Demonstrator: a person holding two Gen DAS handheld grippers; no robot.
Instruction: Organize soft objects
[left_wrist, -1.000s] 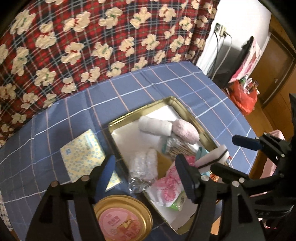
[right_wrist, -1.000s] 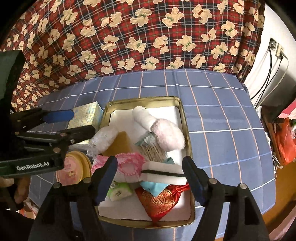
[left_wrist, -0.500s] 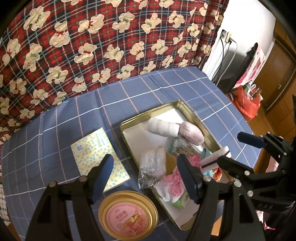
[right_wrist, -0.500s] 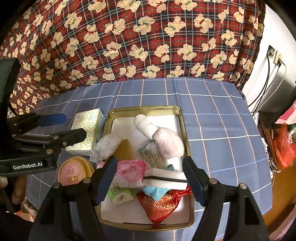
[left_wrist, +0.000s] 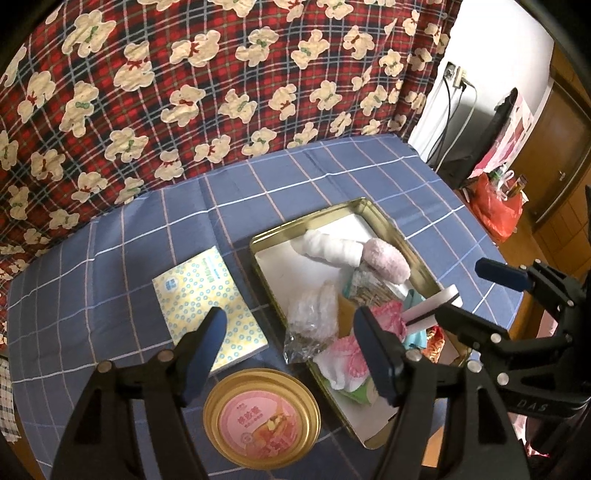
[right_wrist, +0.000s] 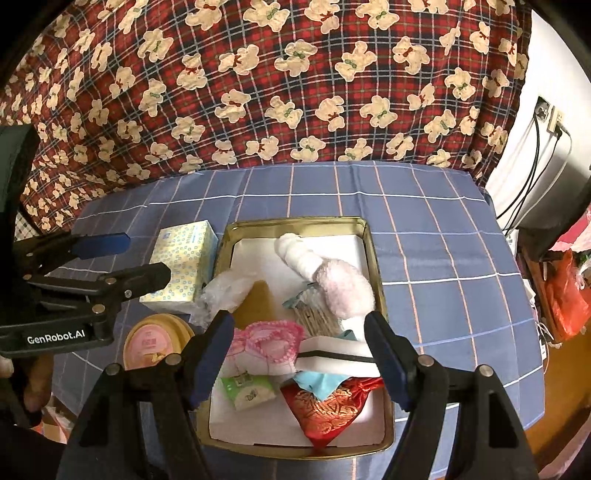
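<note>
Right, both grippers empty, jaws apart, nothing between the pads; the left's have just been opening. Key relation: the sponge (right_wrist: 334, 356) lies in the tin (right_wrist: 295, 222), directly ahead of my right gripper (right_wrist: 299, 356) and just past its tips, long axis crosswise, so it spans the gap between the jaws. Right is nearer; I'd take it with that one and grip across the short side. It's a white block with a dark line along its side, resting on a teal cloth (right_wrist: 319, 382) and a red pouch (right_wrist: 325, 410), touching the pink knit piece (right_wrist: 267, 343). My left gripper (left_wrist: 290, 356) hovers over the tin's near-left edge, with the tissue pack (left_wrist: 208, 306) and round lid (left_wrist: 262, 419) outside the tin.
</note>
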